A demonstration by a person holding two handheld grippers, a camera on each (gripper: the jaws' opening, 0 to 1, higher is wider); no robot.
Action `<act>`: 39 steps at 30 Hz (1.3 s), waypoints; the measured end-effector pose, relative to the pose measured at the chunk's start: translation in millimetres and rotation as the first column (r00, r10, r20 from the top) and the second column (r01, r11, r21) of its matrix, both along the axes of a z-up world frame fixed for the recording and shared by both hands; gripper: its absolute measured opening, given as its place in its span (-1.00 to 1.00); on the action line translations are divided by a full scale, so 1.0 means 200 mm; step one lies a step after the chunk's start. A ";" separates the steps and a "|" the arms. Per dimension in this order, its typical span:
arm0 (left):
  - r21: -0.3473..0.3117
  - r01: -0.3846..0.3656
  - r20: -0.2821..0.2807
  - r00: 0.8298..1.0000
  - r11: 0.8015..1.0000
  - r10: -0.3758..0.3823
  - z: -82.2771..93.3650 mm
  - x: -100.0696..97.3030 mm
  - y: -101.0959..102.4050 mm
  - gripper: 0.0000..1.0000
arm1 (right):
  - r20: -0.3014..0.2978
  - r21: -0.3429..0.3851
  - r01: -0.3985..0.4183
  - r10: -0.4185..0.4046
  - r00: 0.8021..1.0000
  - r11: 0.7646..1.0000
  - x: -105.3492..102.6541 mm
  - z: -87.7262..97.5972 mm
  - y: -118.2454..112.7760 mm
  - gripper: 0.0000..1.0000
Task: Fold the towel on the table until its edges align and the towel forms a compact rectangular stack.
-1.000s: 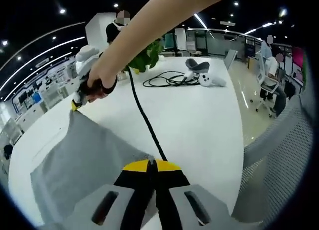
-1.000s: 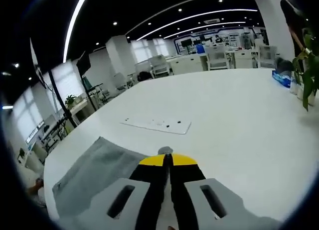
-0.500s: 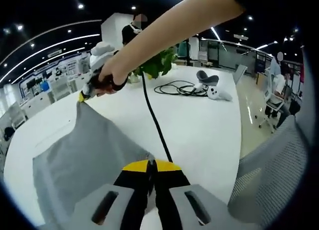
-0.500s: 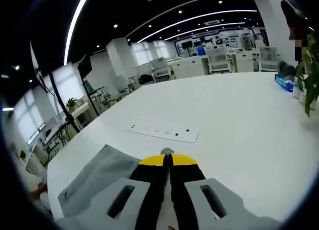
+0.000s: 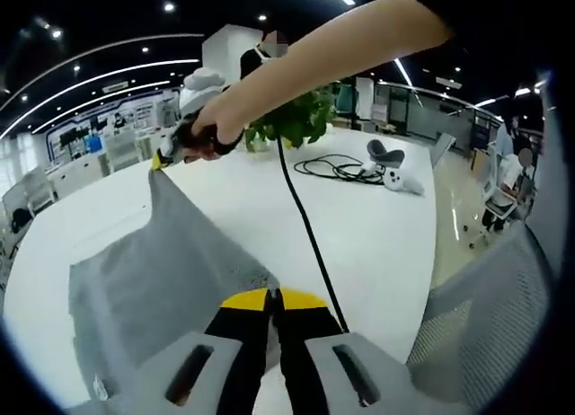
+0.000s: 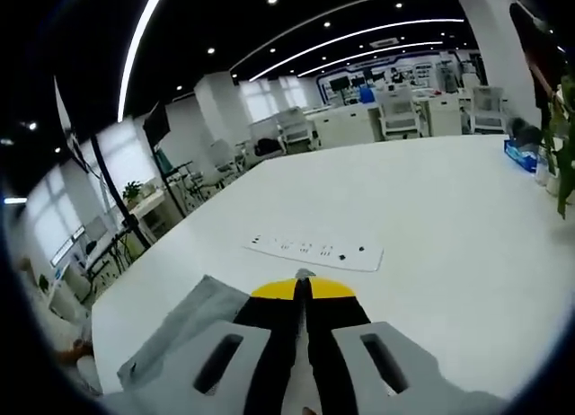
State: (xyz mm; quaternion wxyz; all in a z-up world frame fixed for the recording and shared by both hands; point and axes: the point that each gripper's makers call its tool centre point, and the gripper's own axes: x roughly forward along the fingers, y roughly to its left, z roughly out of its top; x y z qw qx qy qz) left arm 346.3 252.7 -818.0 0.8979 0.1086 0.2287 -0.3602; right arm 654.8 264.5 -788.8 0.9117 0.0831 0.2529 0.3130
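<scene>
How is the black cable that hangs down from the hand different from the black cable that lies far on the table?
The hanging cable is one nearly straight strand; the far cable lies in loose loops. The hanging cable runs down from the right gripper, in a person's hand, toward the camera. The far cable rests flat on the white table, beside a grey and white device. Both are thin and black.
</scene>
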 end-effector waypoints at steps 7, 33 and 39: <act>-0.007 -0.041 -0.010 0.999 0.999 0.041 0.01 0.00 0.15 -0.94 | 0.014 -0.005 -0.024 0.024 1.000 1.000 -0.01 0.05 0.10 -1.00; -0.059 -0.150 -0.105 0.984 0.987 0.143 -0.08 -0.04 0.55 -0.94 | 0.021 -0.062 -0.058 0.059 0.998 0.996 -0.05 0.03 0.42 -1.00; -0.064 -0.145 -0.123 0.983 0.987 0.137 -0.10 -0.05 0.56 -0.94 | -0.014 -0.085 -0.056 0.055 0.998 0.995 -0.07 -0.05 0.43 -1.00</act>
